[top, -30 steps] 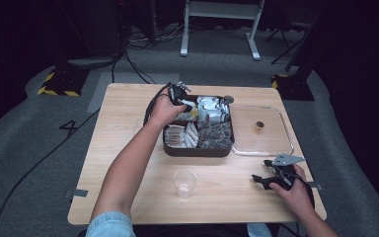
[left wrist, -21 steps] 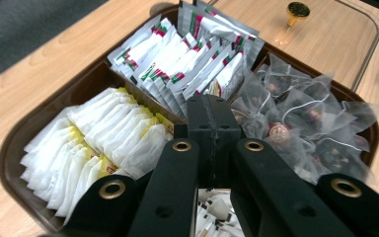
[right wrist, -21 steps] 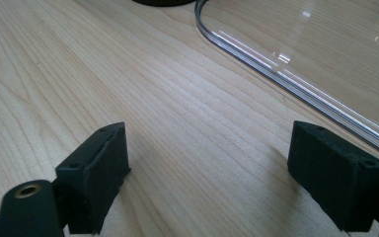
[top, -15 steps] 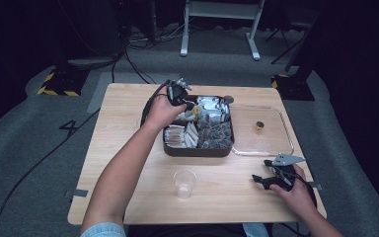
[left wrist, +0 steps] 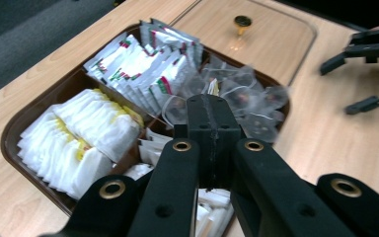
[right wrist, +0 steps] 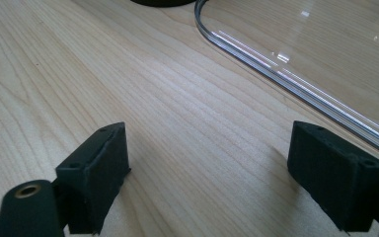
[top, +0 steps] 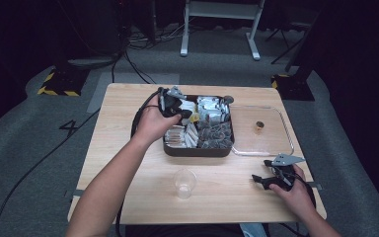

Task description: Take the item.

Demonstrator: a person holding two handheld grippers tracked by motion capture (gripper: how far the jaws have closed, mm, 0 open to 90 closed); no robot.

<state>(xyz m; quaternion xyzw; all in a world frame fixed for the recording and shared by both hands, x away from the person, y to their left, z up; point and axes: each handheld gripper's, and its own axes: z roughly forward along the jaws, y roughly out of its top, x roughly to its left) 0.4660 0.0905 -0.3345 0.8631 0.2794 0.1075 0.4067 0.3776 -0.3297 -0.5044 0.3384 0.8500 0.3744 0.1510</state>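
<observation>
A dark brown compartment tray (top: 197, 150) sits mid-table, packed with white sachets (left wrist: 79, 138), red-and-green printed packets (left wrist: 148, 64) and clear mesh tea bags (left wrist: 246, 98). My left gripper (top: 185, 114) hovers over the tray's middle with its jaws pressed together (left wrist: 212, 106); a small yellow tag pokes up just past the tips, and I cannot tell whether anything is pinched. My right gripper (top: 260, 172) rests low over the bare wood near the front right, open wide (right wrist: 207, 168), with nothing between its pads.
A clear lid (top: 261, 143) with a brass knob (top: 259, 126) lies flat right of the tray, its rim (right wrist: 286, 64) just beyond my right gripper. An empty plastic cup (top: 184, 181) stands in front of the tray. Cables trail off the table's left side.
The left forearm has swung a little to the left while its gripper stays over the tray. The right gripper has not moved.
</observation>
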